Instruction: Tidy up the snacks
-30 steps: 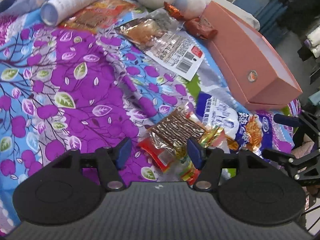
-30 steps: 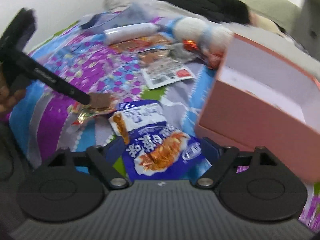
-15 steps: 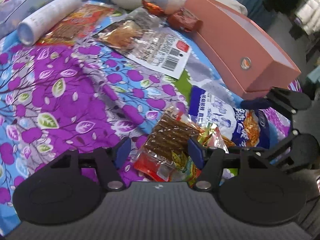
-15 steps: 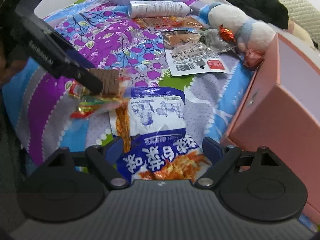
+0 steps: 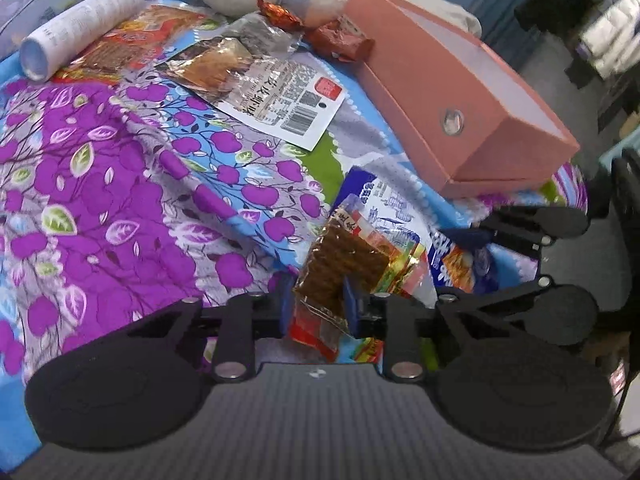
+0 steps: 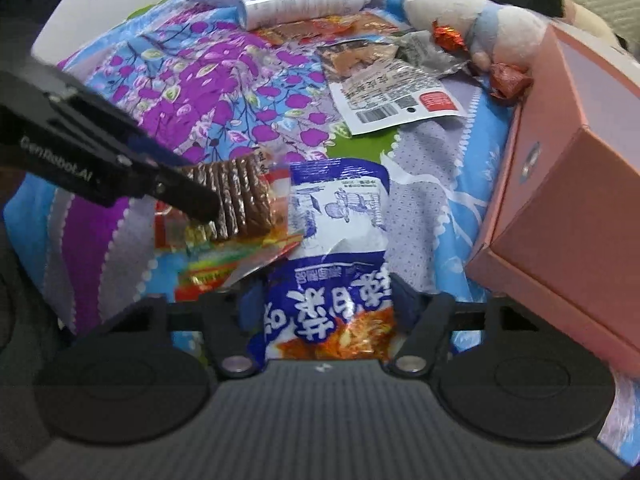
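Beside the pink box (image 5: 460, 92), the left gripper (image 5: 316, 304) has just pinched the brown snack packet (image 5: 340, 264); the right gripper (image 6: 324, 304) is closing around the blue snack bag (image 6: 332, 304), so both can go in

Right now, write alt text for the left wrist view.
The left gripper is closing its jaws on a clear packet of brown snack sticks, tilted up off a purple floral bedspread. Behind it lie a blue snack bag, a barcoded packet and a pink box.
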{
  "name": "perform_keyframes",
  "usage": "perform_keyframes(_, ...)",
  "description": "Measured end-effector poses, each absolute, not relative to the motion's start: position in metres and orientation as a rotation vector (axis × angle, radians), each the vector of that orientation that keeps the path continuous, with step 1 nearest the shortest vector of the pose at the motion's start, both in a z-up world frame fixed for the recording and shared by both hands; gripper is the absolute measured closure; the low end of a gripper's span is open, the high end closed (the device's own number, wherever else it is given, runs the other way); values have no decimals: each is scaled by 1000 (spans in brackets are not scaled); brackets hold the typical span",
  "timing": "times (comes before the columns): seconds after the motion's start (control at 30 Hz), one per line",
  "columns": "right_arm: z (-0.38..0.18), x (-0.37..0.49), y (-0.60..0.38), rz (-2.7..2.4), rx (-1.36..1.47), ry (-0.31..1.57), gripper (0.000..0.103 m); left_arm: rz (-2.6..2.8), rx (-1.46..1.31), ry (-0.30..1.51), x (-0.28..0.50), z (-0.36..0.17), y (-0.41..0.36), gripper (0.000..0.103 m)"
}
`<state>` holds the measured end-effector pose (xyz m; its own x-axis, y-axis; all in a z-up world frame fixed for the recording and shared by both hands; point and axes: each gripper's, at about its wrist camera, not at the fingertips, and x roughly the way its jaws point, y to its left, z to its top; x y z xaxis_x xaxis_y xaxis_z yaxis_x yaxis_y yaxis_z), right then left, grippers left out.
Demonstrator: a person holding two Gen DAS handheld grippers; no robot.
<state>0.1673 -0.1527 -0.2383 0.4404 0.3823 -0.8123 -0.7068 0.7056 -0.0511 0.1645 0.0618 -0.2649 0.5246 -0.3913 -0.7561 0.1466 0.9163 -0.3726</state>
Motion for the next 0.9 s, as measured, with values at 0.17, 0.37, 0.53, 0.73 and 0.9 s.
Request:
perform_keyframes(0.17, -233, 165, -159, 608, -298, 897, 57, -299, -355, 929, 148, -254, 65, 86)
perform_keyframes(0.37, -222, 155, -166, 548, -211, 888, 60, -281, -421, 863, 131, -235, 69, 91)
perform_keyframes(0.53, -203, 148, -175, 507, -163, 853, 61, -288, -451, 805, 124, -214, 70, 93)
perform_keyframes(0.73, -176, 144, -190, 460, -97, 796, 61, -306, -453, 731, 123, -183, 63, 94)
perform_keyframes(0.9, -152, 143, -201, 428, -51, 751, 61, -325, -448, 672, 126, -154, 56, 94)
